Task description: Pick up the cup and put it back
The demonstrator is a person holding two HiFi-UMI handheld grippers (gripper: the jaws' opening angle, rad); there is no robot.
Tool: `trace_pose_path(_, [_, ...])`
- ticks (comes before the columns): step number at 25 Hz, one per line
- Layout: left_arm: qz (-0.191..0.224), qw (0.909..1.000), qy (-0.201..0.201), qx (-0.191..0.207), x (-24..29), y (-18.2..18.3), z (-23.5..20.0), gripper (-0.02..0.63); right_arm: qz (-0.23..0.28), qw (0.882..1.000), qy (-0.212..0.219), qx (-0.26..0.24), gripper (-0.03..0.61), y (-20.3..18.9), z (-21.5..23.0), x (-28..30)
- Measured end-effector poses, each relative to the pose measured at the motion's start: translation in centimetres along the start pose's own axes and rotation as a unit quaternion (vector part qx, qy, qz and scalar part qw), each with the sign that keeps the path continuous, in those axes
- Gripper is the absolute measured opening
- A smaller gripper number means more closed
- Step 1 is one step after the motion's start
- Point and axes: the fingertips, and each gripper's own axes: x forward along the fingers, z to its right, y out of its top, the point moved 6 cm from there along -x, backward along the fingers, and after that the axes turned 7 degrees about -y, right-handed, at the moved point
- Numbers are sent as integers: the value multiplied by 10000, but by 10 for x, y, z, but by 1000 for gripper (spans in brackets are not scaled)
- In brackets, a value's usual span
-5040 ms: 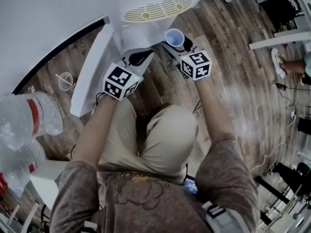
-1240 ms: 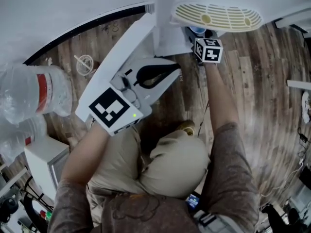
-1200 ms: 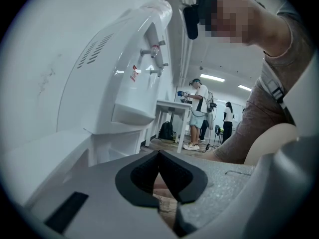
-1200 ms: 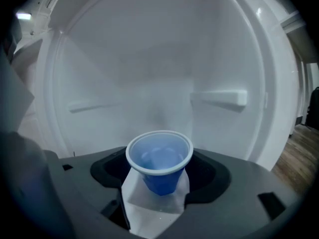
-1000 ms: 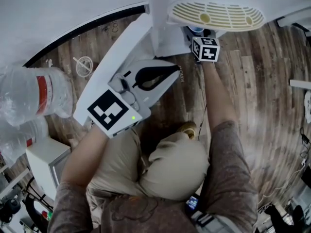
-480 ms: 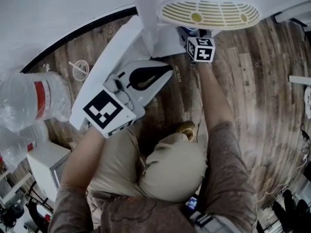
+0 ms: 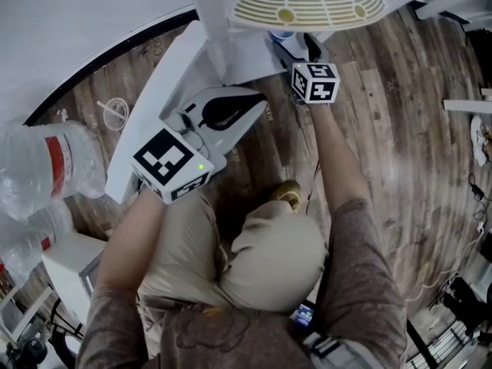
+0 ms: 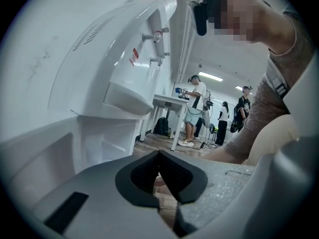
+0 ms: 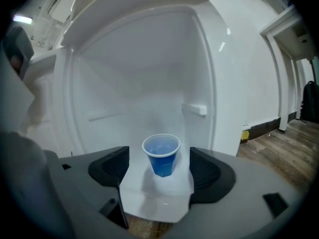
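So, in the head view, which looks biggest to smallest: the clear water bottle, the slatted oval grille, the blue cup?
1. Clear plastic water bottle with a red label, cut off by the picture's edge.
2. Cream slatted oval grille, longer but thinner.
3. Blue plastic cup, mostly hidden under the grille.

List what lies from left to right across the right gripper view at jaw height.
Left black pad of the right hand-held gripper → small blue plastic cup → right black pad → white cabinet wall → brown wooden floor.
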Motion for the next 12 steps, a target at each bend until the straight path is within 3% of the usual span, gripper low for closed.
trace_pose_path(12, [-182,9995,-211,167,22,-13,0,2,117,9995,285,-46,360,37,8,-119])
